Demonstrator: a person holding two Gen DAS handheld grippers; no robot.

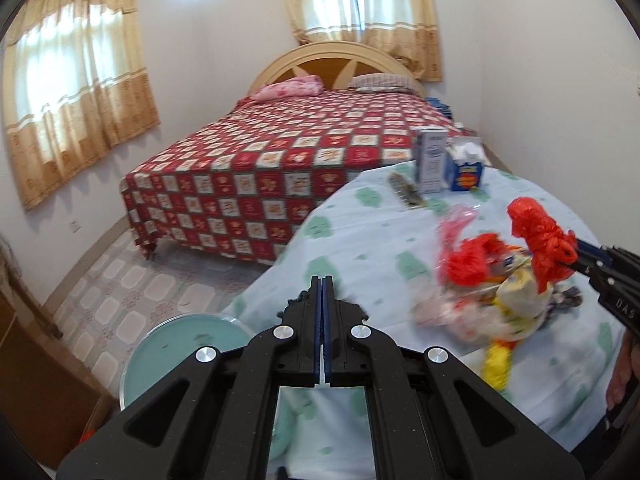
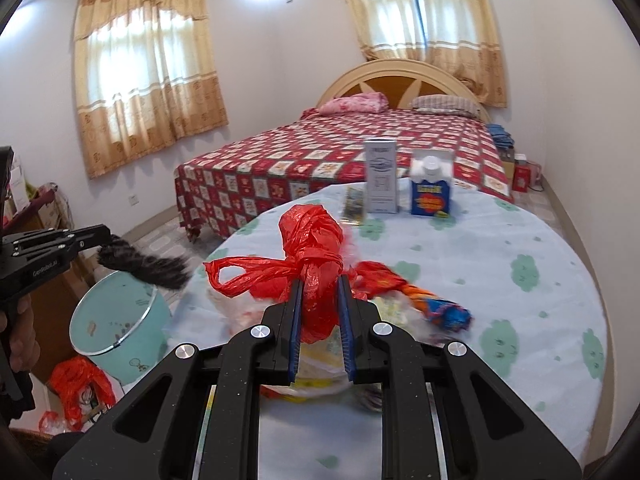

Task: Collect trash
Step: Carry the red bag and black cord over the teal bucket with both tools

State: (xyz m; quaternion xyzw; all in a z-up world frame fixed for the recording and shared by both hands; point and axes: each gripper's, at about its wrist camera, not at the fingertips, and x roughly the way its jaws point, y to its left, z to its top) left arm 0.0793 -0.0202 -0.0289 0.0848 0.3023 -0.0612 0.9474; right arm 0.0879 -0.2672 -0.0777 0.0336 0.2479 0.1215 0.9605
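A red plastic trash bag [image 2: 312,240] full of wrappers rests on the round table [image 2: 520,320], its top knotted. My right gripper [image 2: 320,284] is shut on the bag's knotted neck; it also shows in the left wrist view [image 1: 576,258], gripping the red bag [image 1: 540,236]. My left gripper [image 1: 322,280] is shut on a dark fuzzy scrap [image 2: 140,266], which hangs beyond the table's left edge above the teal trash bin [image 2: 120,320]. In the left wrist view only dark bits of it [image 1: 298,300] show beside the jaws. Loose wrappers [image 2: 436,308] lie beside the bag.
A white carton [image 2: 382,176], a blue box [image 2: 432,196] and a small packet [image 2: 354,202] stand at the table's far edge. A bed [image 2: 340,160] with a red checked cover is behind. Another red bag [image 2: 80,388] lies on the floor by the bin.
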